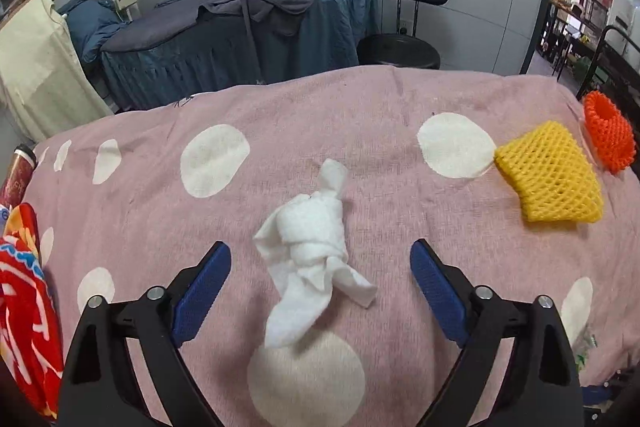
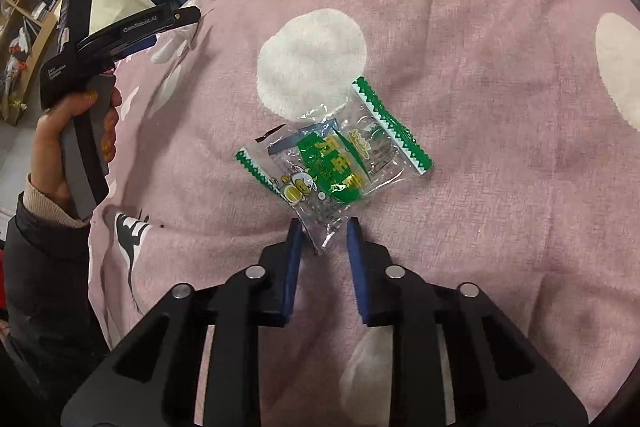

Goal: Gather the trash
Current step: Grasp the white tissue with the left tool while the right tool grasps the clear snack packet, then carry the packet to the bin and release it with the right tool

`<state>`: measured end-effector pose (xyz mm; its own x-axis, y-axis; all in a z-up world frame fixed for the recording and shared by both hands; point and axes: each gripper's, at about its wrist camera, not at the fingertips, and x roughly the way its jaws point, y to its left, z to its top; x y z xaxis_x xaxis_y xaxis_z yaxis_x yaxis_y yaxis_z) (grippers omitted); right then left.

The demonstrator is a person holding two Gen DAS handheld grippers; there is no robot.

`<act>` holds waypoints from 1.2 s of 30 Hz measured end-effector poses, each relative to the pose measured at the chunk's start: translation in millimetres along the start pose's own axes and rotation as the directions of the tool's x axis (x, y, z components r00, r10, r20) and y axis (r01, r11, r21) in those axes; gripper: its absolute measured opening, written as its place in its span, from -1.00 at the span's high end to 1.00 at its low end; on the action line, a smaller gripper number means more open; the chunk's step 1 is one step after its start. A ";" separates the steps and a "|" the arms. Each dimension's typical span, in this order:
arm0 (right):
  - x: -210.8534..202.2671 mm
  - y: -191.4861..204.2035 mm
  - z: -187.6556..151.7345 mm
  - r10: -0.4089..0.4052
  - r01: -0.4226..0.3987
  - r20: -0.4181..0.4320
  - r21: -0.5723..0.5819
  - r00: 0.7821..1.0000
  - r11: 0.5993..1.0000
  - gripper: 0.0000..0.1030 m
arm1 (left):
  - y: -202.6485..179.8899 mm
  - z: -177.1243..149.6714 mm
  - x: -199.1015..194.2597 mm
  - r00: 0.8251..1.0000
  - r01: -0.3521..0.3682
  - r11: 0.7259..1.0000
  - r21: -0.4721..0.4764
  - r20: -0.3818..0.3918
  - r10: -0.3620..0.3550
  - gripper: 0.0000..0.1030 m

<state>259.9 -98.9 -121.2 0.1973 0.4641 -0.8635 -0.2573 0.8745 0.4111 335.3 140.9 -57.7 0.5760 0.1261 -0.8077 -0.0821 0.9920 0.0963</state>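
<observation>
Wrapper (image 2: pixel 334 163), frame centre: right gripper (image 2: pixel 322 239) narrowed on thin corner, may slip. Left gripper (image 1: pixel 320 267) wide, straddling tissue (image 1: pixel 310 251), ungrasped.

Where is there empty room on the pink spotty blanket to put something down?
Bare pink polka-dot blanket lies left of the crumpled white tissue, and between it and the yellow foam net sleeve. The far right is crowded: the orange foam net sleeve sits close beside the yellow one.
</observation>
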 end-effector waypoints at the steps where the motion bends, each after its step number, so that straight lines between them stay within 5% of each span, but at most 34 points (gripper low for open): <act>1: -0.5 -1.2 -0.2 0.006 -0.006 0.005 0.007 1.000 1.000 0.64 | -2.6 0.2 4.9 1.000 -0.005 1.000 0.011 -0.014 0.005 -0.43; 5: -4.4 -1.6 -1.3 0.000 0.000 0.015 0.002 1.000 1.000 0.67 | -0.5 -3.0 12.6 0.999 0.021 1.000 -0.023 -0.027 -0.022 -0.02; 7: -5.6 0.6 -0.7 -0.043 0.043 0.006 -0.013 0.999 0.999 0.64 | 4.4 -5.6 11.8 1.000 0.021 0.999 -0.046 -0.022 -0.022 0.49; 11: -12.9 -1.7 4.4 -0.048 0.048 0.037 0.011 0.998 0.999 -0.29 | 13.6 -14.1 4.5 0.999 0.045 0.997 -0.069 -0.006 -0.045 0.63; 20: -5.3 -21.5 37.3 0.019 -0.028 0.048 0.195 0.999 0.980 -0.35 | 13.6 -45.6 -46.5 0.987 0.142 0.985 -0.099 0.085 -0.134 0.65; 25: 9.1 -7.1 53.4 -0.052 0.037 0.073 0.198 0.996 0.979 -0.16 | 2.0 -66.3 -77.7 0.975 0.180 0.982 -0.063 0.144 -0.169 0.65; 30: 10.4 -8.3 52.7 -0.021 0.004 0.089 0.191 0.996 0.982 0.76 | -4.5 -89.5 -98.6 0.962 0.235 0.970 -0.069 0.161 -0.221 0.65; 36: -25.6 -23.9 31.8 0.003 -0.033 0.178 0.165 0.984 0.986 0.78 | -15.6 -109.6 -120.4 0.947 0.271 0.961 -0.058 0.193 -0.256 0.65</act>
<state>291.0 -127.2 -99.6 0.3621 0.4847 -0.7962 -0.1038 0.8698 0.4823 178.1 109.1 -25.7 0.7232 -0.1322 -0.6778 0.0301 0.9866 -0.1603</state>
